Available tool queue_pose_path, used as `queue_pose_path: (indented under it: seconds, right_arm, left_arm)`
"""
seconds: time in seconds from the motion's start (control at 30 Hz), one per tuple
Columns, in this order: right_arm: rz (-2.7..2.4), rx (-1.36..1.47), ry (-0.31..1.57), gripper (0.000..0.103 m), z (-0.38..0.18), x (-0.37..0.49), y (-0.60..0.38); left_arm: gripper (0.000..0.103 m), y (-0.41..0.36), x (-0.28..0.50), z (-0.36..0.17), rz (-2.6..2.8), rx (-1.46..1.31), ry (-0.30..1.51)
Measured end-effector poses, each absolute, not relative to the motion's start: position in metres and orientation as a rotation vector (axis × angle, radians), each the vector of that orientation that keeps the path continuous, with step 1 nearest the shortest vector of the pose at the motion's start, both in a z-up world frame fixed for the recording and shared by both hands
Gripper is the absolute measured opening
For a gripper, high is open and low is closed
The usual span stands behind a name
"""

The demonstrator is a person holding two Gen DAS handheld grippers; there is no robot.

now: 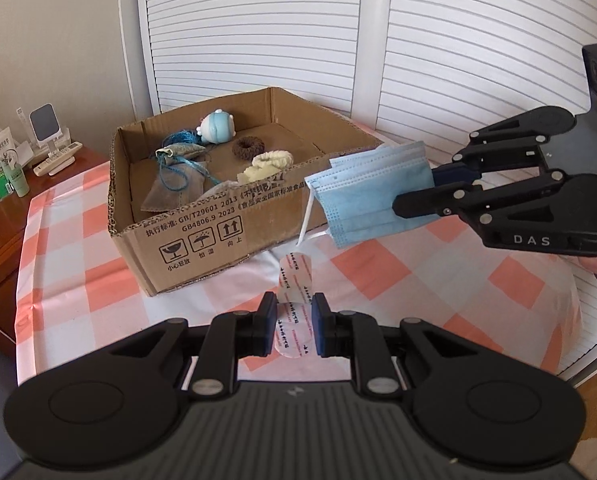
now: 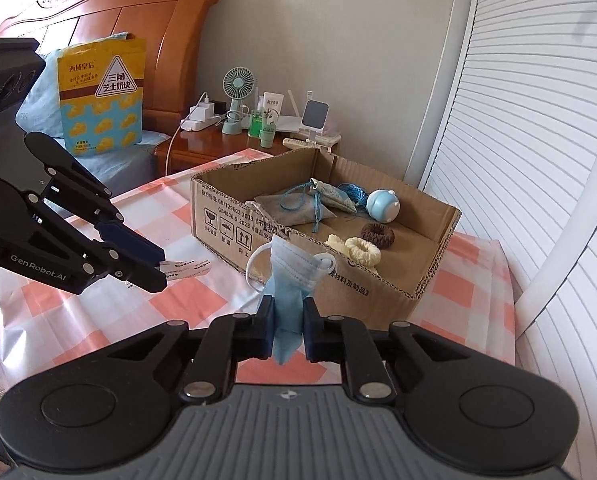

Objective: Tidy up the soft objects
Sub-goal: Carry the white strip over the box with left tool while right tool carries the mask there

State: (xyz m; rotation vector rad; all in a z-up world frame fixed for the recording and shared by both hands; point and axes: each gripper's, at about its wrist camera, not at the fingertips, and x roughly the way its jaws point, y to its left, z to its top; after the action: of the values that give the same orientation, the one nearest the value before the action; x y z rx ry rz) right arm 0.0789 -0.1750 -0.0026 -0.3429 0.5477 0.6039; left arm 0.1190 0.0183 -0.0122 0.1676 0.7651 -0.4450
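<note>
My left gripper [image 1: 295, 308] is shut on a pale pink printed patch strip [image 1: 296, 280], held above the checked cloth; the same strip [image 2: 186, 269] sticks out of the left gripper [image 2: 158, 268] in the right wrist view. My right gripper [image 2: 289, 310] is shut on a folded blue face mask [image 2: 292, 276] with white ear loops. From the left wrist camera, the right gripper [image 1: 414, 196] holds that mask [image 1: 372, 192] just off the cardboard box's [image 1: 202, 240] near right corner. Inside the box lie grey pouches [image 1: 176, 184], a blue round toy [image 1: 216, 126], a brown scrunchie [image 1: 249, 148] and cream scrunchies [image 1: 266, 164].
A pink-and-white checked cloth [image 1: 398, 272] covers the table. White slatted doors [image 1: 258, 28] stand behind the box. A wooden nightstand [image 2: 214, 148] carries a fan [image 2: 236, 96], bottles and chargers. A yellow snack bag [image 2: 100, 96] leans against the wooden headboard [image 2: 110, 8].
</note>
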Motion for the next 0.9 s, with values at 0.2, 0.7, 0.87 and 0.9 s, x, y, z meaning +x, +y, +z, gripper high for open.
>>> queue_pose_path:
  seconds: [0.2,0.7,0.87,0.9]
  right_arm:
    - [0.585,-0.348,0.501,0.017,0.019,0.077,-0.175]
    - [0.500,-0.298,0.457,0.017,0.047,0.140,-0.172]
    - [0.490,-0.285,0.474,0.017,0.044,0.155,-0.170]
    - [0.487,-0.287,0.474,0.017,0.044,0.157,-0.169]
  left_arm:
    - [0.017,0.021,0.116,0.002,-0.456,0.166,0.750]
    - [0.017,0.014,0.198,0.064,-0.406,0.250,0.600]
    - [0.076,0.006,0.233,0.046,-0.339,0.244,0.606]
    - [0.084,0.005,0.234,0.042,-0.329,0.244,0.601]
